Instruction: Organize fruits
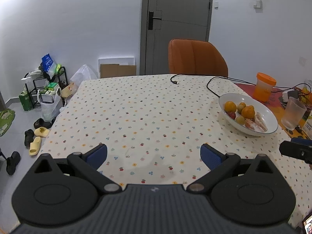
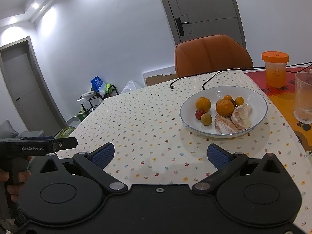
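Observation:
A white bowl (image 2: 253, 95) (image 1: 234, 99) stands on the flower-print tablecloth at the right. It holds two oranges (image 2: 224, 107) (image 1: 248, 112), several small yellow and red fruits (image 2: 206, 119) and two peeled pomelo segments (image 2: 241, 117) (image 1: 255, 123). My left gripper (image 1: 154, 153) hovers open over bare cloth, left of the bowl, with nothing between its blue pads. My right gripper (image 2: 159, 155) is open too, empty, just in front of the bowl. The other gripper's tip shows at each view's edge (image 1: 294, 151) (image 2: 64, 143).
An orange-lidded cup (image 2: 275, 69) and a ribbed glass (image 2: 303, 97) stand right of the bowl on a red mat. Black cables (image 1: 212, 89) lie behind the bowl. An orange chair (image 1: 197, 57) is at the table's far side. Shoes and bags litter the floor to the left.

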`<state>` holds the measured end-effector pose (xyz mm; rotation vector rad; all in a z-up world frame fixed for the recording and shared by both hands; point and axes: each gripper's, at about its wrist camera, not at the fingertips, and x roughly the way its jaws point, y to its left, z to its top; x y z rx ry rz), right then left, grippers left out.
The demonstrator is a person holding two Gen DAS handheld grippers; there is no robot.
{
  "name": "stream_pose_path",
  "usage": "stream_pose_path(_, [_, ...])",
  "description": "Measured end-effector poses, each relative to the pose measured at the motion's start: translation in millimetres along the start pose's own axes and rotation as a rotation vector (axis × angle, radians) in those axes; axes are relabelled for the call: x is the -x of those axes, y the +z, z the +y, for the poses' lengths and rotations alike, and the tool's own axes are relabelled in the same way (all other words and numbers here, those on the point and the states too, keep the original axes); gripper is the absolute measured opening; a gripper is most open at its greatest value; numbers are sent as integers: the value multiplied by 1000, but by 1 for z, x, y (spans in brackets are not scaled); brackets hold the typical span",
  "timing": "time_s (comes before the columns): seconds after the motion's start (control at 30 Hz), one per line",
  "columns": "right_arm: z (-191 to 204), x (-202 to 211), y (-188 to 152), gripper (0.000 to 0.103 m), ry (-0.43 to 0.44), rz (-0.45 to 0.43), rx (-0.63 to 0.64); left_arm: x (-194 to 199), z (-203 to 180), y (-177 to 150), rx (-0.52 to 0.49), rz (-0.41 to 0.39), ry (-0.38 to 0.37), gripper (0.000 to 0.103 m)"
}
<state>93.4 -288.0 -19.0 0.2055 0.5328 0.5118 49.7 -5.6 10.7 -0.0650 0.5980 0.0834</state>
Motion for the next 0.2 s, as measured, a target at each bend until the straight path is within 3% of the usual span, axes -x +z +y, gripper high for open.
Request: stream_pose_path(0.2, [0, 0, 0, 103, -3, 1, -2, -1, -2, 0, -1, 5, -4, 101])
